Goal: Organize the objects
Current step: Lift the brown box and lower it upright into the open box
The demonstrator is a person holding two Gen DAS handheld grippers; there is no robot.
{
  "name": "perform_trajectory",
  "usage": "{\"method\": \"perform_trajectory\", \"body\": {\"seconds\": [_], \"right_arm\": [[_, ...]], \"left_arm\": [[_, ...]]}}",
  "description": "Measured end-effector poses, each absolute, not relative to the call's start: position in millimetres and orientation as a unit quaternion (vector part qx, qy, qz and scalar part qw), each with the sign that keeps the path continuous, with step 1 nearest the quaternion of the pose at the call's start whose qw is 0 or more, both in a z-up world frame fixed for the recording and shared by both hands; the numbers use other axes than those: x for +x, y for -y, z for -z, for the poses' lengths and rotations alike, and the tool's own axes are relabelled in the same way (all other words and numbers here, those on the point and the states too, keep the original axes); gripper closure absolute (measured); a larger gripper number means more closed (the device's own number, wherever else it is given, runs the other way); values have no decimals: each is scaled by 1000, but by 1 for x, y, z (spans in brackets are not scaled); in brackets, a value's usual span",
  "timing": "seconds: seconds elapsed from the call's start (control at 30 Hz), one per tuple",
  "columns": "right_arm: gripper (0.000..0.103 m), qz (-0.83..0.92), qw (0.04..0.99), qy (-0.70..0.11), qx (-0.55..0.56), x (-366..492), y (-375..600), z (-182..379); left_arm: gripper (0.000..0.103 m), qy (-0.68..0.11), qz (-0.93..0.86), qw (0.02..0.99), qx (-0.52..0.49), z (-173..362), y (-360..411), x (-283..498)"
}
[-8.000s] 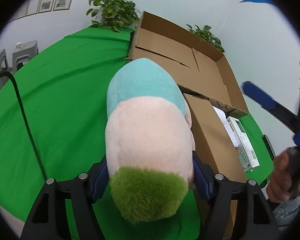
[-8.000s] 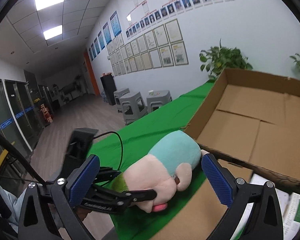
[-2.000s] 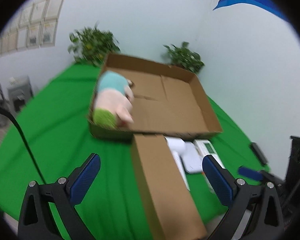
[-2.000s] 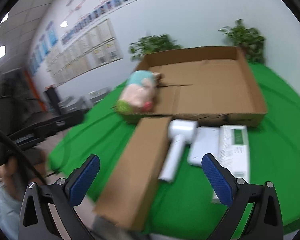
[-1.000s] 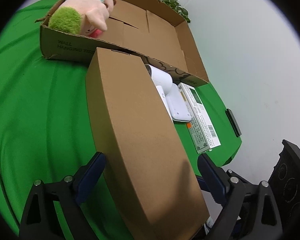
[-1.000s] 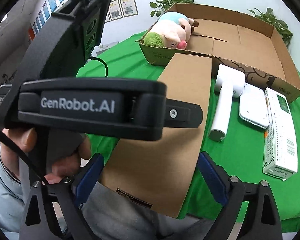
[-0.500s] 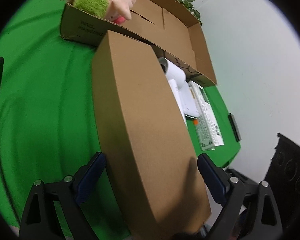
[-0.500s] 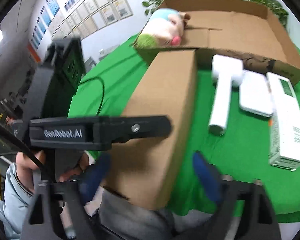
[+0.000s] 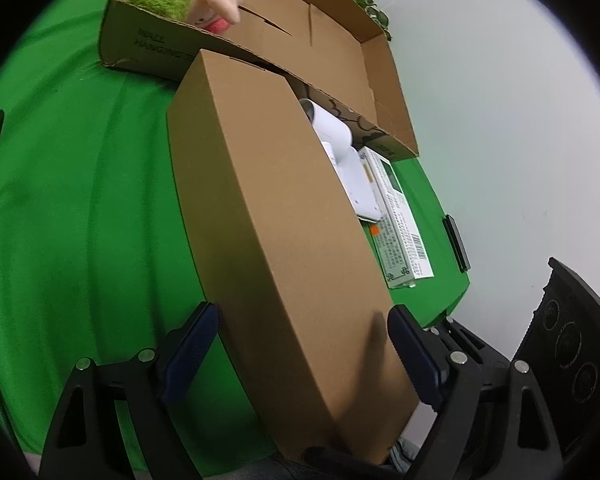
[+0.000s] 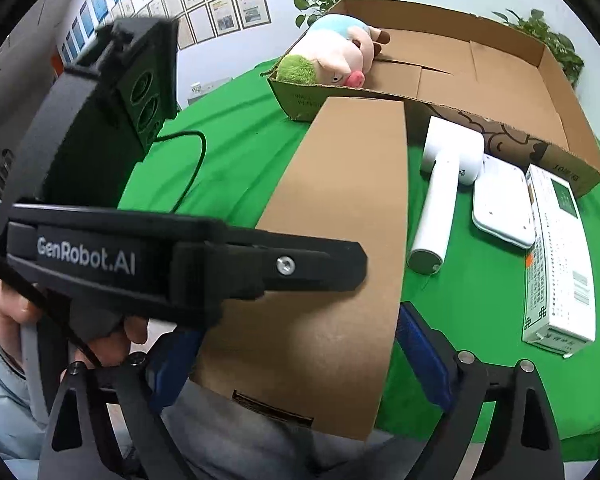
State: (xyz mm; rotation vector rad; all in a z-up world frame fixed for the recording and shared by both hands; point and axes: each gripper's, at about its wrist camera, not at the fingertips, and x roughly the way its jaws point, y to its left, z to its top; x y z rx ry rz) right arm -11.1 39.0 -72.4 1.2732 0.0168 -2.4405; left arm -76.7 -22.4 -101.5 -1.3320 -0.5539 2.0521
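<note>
Both grippers have come down low since a moment ago, and now they sit around the near end of the long brown box (image 9: 276,216). The pig toy (image 10: 332,58) is already in the big open box (image 10: 480,64), and I am done with it.

The counter (image 9: 80,200) has a green cloth. The long brown box lies on it, with its far end touching the big open box and its near end sticking out over the edge. My left gripper (image 9: 304,344) has its pads right beside the two long sides, and my right gripper (image 10: 296,356) does the same. I cannot tell if either one is squeezing yet.

I think the next job is to lift this box. I should squeeze both sides evenly and keep it level. The white dryer (image 10: 444,192), white pad (image 10: 500,204) and white packet (image 10: 556,256) wait beside it
</note>
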Motion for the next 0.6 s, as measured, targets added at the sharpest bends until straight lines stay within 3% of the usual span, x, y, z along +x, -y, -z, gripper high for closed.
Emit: {"method": "perform_trajectory", "body": {"seconds": [0.33,0.6], "right_arm": [[17,829,264,138,473,-17,-65,74],[21,844,257,128,453,-15,-61,67]], "left_arm": [[17,227,-768,309,-514,106,25,-77],[23,221,-785,307,-490,87,22,-72]]}}
